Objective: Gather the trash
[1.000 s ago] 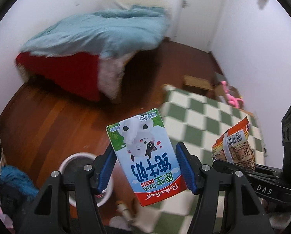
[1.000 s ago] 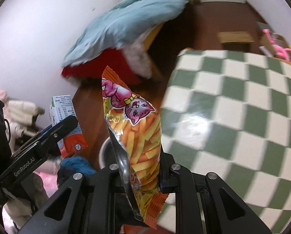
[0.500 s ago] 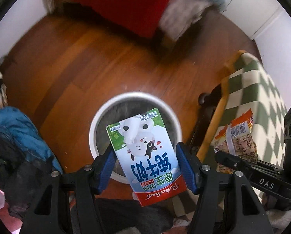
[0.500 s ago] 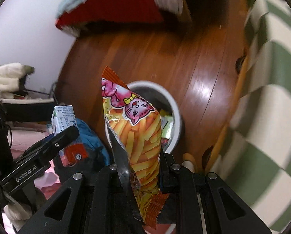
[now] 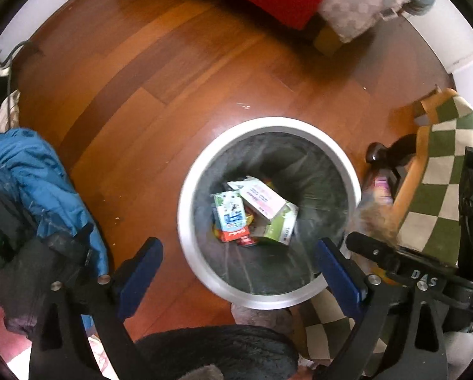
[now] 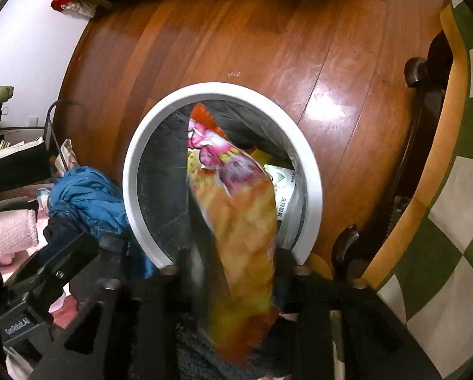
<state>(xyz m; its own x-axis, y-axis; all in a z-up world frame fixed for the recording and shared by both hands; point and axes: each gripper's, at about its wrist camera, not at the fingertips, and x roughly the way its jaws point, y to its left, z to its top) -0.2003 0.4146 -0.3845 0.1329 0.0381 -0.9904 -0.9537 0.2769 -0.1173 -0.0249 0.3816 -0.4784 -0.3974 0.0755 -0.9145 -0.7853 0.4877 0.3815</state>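
Blue coat (image 5: pixel 43 186) at 9 o'clock of bin (image 5: pixel 347 171). Milk box (image 5: pixel 231 215) now dropped inside; left gripper (image 5: pixel 239 256) wide, opening. Right gripper (image 6: pixel 233 272) opening, letting snack bag (image 6: pixel 236 209) slip.

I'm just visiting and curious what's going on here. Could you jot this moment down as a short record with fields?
place: bedroom with a wooden floor
bin: round white trash bin, lined with a dark bag
in the bin: milk carton with a cow on it, lying among other cartons
left gripper: above the bin, jaws opening, nothing between them
right gripper: jaws opening, snack bag between them
snack bag: orange, blurred, over the bin's opening
beside the bin: blue jacket, green checkered cloth
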